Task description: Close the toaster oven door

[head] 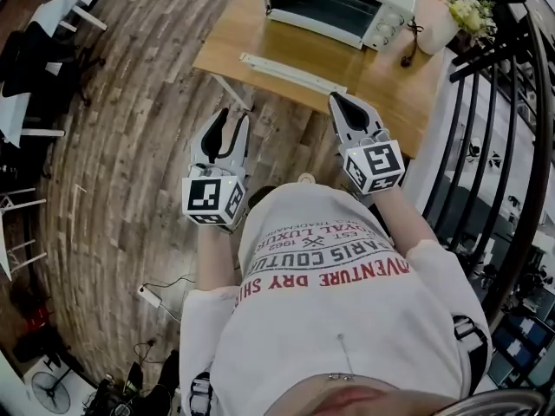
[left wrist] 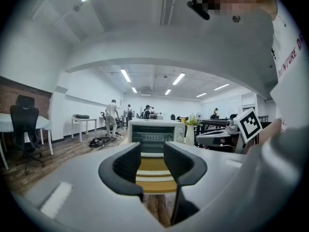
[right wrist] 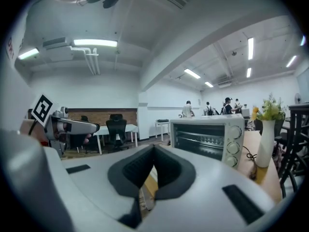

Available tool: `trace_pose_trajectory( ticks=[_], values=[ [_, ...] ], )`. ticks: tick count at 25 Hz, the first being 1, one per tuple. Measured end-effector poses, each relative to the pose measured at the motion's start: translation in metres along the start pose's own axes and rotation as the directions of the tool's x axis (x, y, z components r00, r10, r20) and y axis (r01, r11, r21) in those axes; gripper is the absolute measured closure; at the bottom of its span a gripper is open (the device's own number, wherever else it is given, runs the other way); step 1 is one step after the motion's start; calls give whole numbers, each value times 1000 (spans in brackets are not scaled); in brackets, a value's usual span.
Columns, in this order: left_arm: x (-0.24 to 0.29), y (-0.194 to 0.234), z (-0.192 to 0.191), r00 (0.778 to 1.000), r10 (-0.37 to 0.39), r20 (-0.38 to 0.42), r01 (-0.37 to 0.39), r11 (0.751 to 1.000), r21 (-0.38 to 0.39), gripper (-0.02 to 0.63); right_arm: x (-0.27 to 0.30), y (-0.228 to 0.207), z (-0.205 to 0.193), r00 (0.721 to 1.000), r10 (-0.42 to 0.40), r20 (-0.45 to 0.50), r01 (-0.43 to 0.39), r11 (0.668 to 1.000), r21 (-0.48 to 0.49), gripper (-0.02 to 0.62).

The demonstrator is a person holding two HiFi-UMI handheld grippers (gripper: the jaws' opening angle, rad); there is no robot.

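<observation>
A white toaster oven (head: 334, 3) stands at the back of a wooden table (head: 390, 85). Its door (head: 295, 73) hangs open, lying flat toward me as a long white strip. Both grippers hover short of the table's near edge. My left gripper (head: 232, 120) is open with nothing between its fingers and points at the oven (left wrist: 153, 134), framing the lowered door (left wrist: 153, 174) between its pads. My right gripper (head: 336, 100) is shut and empty, with its pads meeting at the tips. It sits just in front of the door's right end, and the oven (right wrist: 207, 137) lies ahead to its right.
A white vase of yellow flowers (head: 442, 20) and a dark cord (head: 408, 50) sit right of the oven. A black railing (head: 512, 102) runs along the right side. White desks and dark chairs (head: 35, 50) stand at the far left on the wood floor.
</observation>
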State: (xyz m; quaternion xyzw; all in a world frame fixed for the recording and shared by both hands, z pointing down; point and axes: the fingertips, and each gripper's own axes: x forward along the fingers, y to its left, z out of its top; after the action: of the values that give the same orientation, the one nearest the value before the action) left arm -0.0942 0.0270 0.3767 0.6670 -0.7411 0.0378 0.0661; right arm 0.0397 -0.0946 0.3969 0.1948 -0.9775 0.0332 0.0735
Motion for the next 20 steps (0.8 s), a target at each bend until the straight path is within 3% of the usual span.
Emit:
trace_pose_trajectory(
  ticks=[5,10,16,20],
  values=[
    [44,21,-8,997,-68,-39,68,998,-4,448,27,-15,3,997,-71,-5,71,998,2,609],
    [82,42,-1,980,-193,-58,193,981,-2,448,52,-18,12,987,-162,-19,162,987,-1,609],
    [112,60,-5,934,-340,-113,342,940,-1,448,72,-12,5,965,-255,-61,258,966,32,609],
    [128,66,-35,896,-407,-179,414,910,0,448,80,-12,-14,941,-326,-92,332,941,60,609]
  ],
)
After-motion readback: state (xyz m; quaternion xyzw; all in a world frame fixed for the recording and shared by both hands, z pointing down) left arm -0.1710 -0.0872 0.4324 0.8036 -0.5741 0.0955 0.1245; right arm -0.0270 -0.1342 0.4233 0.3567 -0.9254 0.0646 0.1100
